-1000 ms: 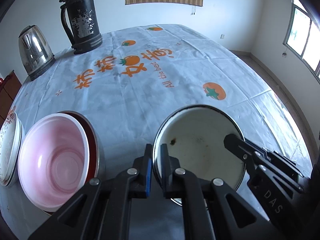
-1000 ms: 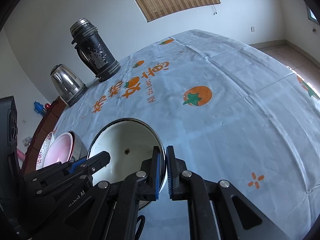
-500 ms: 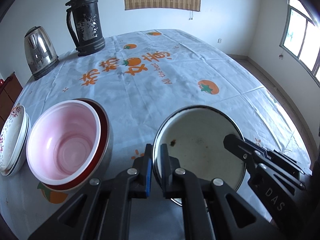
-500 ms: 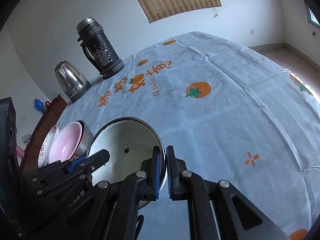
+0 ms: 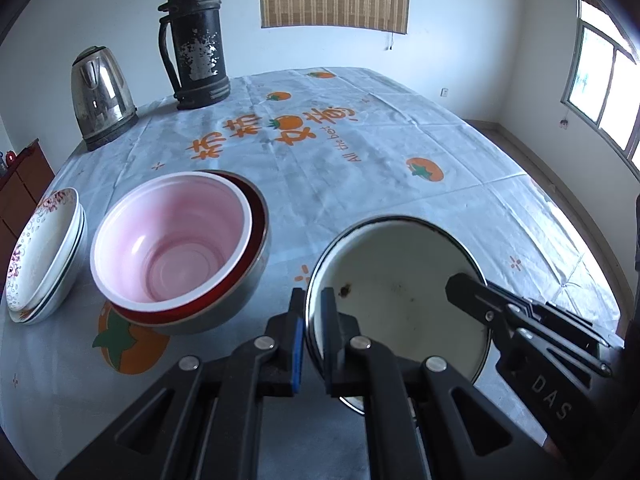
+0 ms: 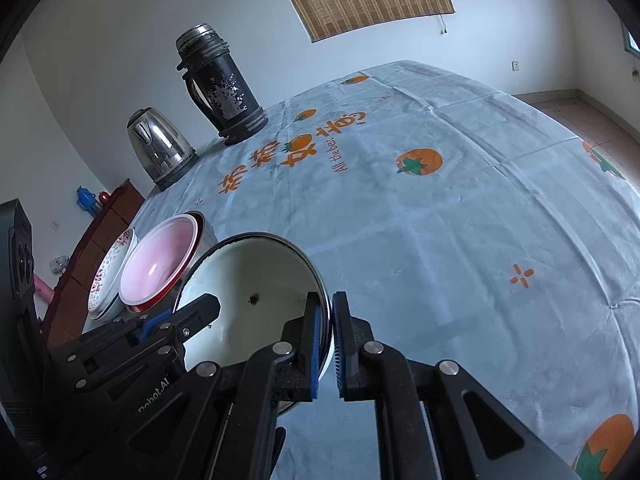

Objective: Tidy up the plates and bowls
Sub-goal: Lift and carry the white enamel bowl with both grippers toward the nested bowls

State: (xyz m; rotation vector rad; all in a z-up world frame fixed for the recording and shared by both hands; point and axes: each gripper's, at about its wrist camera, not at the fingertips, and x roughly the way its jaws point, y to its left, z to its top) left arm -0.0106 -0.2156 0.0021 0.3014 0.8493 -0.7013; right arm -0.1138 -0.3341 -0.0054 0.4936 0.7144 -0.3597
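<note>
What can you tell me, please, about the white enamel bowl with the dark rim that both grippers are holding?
The white enamel bowl with the dark rim is round and fairly deep, cream-white inside, with a dark chipped spot and faint brown stains on its floor. It faces up, empty. The left gripper pinches its rim on one side, the right gripper on the opposite side, one finger inside and one outside each. It sits beside the pink plastic bowl nested in a steel one, over the persimmon-printed tablecloth.
</note>
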